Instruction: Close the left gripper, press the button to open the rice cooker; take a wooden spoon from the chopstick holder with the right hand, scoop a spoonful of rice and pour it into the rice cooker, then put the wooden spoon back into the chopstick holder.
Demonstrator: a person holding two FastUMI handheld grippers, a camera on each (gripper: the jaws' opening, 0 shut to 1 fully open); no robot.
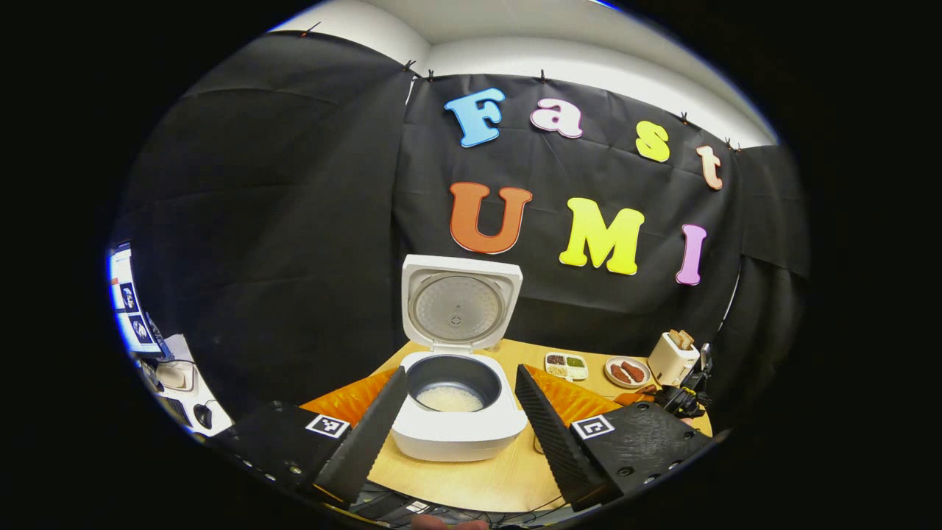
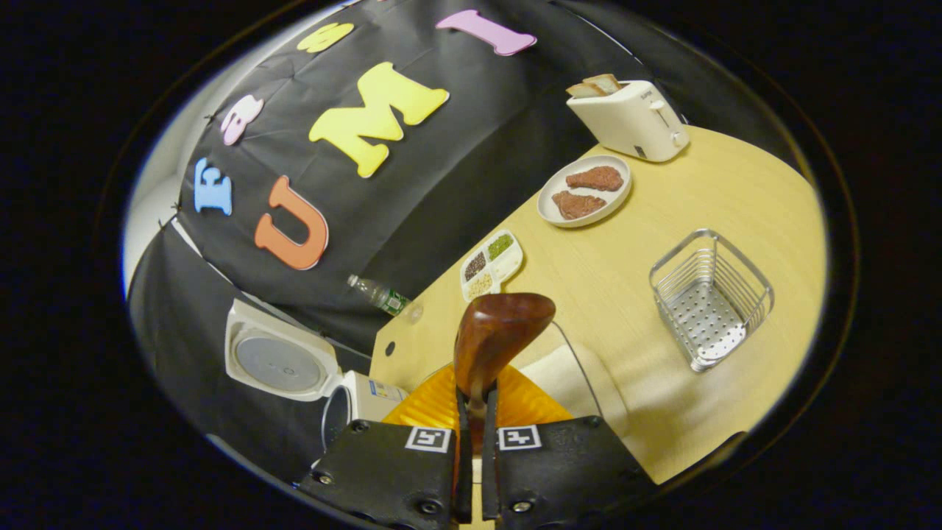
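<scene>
I count one white rice cooker [image 1: 458, 419] on the pale wooden table [image 1: 486, 478], its lid [image 1: 460, 302] standing straight up and the dark inner pot showing one patch of white rice [image 1: 450, 398] at the bottom. In the left gripper view my left gripper [image 1: 460, 401] sits just in front of the cooker with its two fingers spread wide to either side of the body, gripping nothing. In the right gripper view my right gripper [image 2: 475, 401] has its fingers drawn almost together on the handle of the single brown wooden spoon [image 2: 497, 331], whose bowl rises above a clear glass bowl of white rice [image 2: 570, 379] just beside the cooker; I cannot make out whether the spoon carries any grains. The glass bowl's near rim is cut off by the gripper body. An orange ribbed mat [image 2: 441, 401] lies under the cooker's side. Further from the cooker I see one empty wire chopstick holder [image 2: 710, 298], one small white tray of four sorted grains [image 2: 491, 265], one white plate [image 2: 585, 190] with two brown meat pieces, and one cream toaster [image 2: 629, 118] with two toast slices. The right gripper view also gives me one plastic bottle [image 2: 379, 294] lying behind the cooker; the left gripper view adds a desk with screens [image 1: 129, 302] far off to the cooker's left, too small to read.
</scene>
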